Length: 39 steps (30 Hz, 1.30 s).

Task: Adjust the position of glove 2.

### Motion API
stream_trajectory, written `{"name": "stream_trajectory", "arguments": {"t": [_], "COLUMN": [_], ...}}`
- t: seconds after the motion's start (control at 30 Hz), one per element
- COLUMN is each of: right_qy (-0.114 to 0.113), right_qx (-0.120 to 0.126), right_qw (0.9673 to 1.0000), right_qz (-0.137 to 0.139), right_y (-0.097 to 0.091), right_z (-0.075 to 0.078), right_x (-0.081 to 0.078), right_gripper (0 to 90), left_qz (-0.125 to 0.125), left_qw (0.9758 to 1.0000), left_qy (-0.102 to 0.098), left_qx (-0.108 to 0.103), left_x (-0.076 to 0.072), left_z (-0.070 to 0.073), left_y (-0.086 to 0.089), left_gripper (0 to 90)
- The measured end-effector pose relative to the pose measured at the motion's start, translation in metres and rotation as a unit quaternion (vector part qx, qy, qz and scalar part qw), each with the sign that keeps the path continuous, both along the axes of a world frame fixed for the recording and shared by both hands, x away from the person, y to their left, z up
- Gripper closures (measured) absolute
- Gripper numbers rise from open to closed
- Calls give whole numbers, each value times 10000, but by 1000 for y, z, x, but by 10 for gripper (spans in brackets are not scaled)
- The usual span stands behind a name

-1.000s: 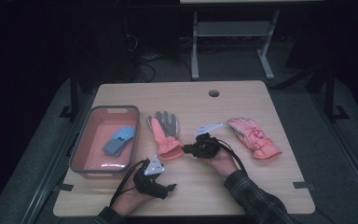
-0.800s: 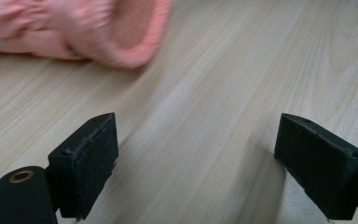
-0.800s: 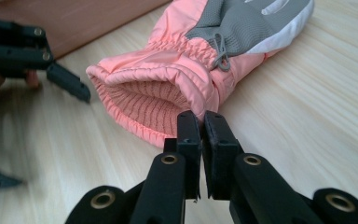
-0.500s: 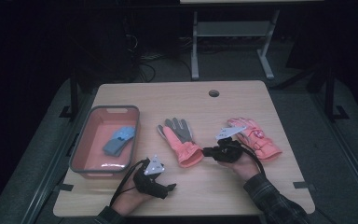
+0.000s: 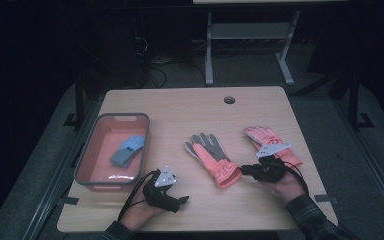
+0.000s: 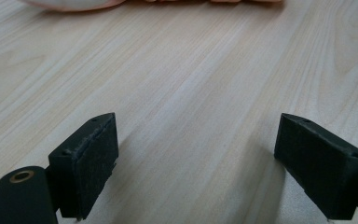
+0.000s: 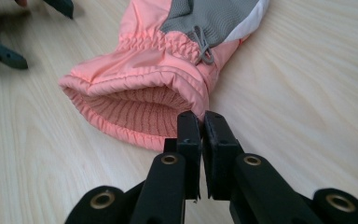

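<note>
Glove (image 7: 168,88) cuff pinched in the right hand-held gripper (image 7: 201,122), on the table (image 5: 190,107)

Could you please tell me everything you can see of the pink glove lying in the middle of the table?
The pink glove lies flat on the wooden table, grey palm up, fingers pointing away from the person and cuff toward the near edge. It looks like padded ski-type fabric, with a gathered elastic wrist, a small grey cord loop, a white stripe and a ribbed knit lining inside the open cuff. The right gripper has its jaws shut on the cuff's edge.
</note>
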State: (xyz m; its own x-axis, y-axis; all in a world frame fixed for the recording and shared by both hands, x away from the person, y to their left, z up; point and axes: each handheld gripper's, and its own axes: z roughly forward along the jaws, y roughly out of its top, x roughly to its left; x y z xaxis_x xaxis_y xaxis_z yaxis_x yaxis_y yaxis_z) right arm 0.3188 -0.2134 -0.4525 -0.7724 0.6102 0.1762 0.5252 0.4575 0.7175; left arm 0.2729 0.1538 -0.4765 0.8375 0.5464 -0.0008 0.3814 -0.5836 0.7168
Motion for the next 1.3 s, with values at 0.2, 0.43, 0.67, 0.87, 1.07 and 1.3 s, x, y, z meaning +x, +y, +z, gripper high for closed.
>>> {"name": "stream_trajectory", "arguments": {"t": [0.2, 0.43, 0.67, 0.87, 1.07, 1.3], "right_qy": [-172, -175, -45, 107, 172, 253], "right_qx": [108, 282, 126, -93, -153, -155], "right_qw": [9997, 9993, 9998, 9999, 9997, 9995], "right_qz": [-160, -193, -119, 1, 43, -47], "right_y": [-14, -2, 29, 47, 40, 21], "right_z": [9, 28, 31, 21, 18, 18], "right_x": [-6, -5, 7, 16, 11, -9], "right_gripper": [753, 839, 884, 886, 898, 898], "left_qz": [43, 61, 47, 103, 138, 113], "left_qw": [10000, 10000, 10000, 9999, 9999, 9999], "left_qy": [9, -14, -18, -5, 9, 7], "left_qx": [-2, 29, 38, 15, 18, 8], "left_x": [0, -1, 0, 0, 0, 2], "left_z": [0, 0, 0, 0, 0, 0], "left_y": [0, 1, 1, 0, -1, -5], "left_gripper": [128, 127, 127, 128, 128, 127]}}
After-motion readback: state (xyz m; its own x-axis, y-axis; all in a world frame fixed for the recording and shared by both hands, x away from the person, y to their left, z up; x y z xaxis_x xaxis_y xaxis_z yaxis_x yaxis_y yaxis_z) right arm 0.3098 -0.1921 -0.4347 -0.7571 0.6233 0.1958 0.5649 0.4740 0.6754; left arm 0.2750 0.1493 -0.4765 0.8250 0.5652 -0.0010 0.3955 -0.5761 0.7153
